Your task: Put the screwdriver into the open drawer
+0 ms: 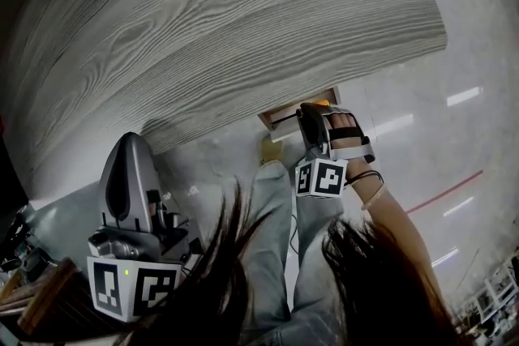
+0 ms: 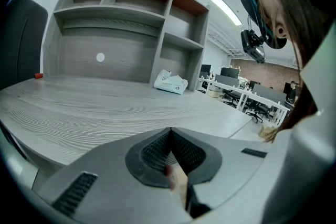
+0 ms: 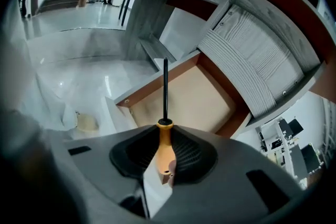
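Gripping the screwdriver (image 3: 165, 147) by its orange handle, my right gripper (image 3: 164, 131) poises it above the open drawer (image 3: 197, 102) — light, stiff, probably slick. My left gripper (image 2: 170, 152) is closed, empty.

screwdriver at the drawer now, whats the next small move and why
Probably ease the right tongs a little lower into the open wooden drawer, then let go: they are shut on the orange-handled black-shafted screwdriver, and the drawer's tan floor shows bare beneath it.
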The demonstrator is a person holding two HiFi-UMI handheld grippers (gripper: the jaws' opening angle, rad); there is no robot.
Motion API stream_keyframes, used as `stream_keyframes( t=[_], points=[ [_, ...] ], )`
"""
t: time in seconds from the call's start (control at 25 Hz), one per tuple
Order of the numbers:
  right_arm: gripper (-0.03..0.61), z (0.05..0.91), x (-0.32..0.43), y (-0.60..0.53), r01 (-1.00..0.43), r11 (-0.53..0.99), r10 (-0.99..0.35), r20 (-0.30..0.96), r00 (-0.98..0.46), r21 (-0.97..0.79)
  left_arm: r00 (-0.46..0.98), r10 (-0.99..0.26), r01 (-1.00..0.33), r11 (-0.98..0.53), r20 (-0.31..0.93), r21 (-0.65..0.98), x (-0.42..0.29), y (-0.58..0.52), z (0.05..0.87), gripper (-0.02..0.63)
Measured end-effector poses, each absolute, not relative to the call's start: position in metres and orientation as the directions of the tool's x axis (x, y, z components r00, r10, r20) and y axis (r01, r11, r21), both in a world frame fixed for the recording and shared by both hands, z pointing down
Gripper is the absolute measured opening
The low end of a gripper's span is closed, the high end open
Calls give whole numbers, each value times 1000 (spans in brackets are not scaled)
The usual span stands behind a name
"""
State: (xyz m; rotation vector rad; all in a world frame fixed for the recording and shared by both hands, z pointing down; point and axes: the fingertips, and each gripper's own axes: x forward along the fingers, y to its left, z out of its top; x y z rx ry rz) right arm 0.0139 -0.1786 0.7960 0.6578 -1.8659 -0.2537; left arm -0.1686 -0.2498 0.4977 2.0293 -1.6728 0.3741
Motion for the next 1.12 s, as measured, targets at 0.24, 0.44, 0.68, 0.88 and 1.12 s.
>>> stream_keyframes(
  t=[0.24, 0.44, 0.68, 0.88, 1.12],
  points=[
    [91, 818, 12, -179, -286, 836, -532, 819, -216, 468, 217, -843, -972, -142, 492, 186, -166, -249, 499, 9],
    [91, 835, 10, -180, -234, 851, -513, 839, -183, 470, 224, -840, -970, -146, 493, 193, -162, -248, 503, 9],
    [91, 856, 8, -178, -138, 870, -490, 857, -159, 472, 231, -845, -969, -155, 482, 193, -159, -246, 502, 9],
    [91, 857, 8, -187, -85, 869, -495, 859, -126, 488, 228, -852, -971, -164, 470, 174, -157, -244, 503, 9],
    [91, 874, 7, -182, -76, 893, -450, 884, -124, 444, 234, -860, -970, -174, 454, 172, -151, -241, 503, 9]
  ],
)
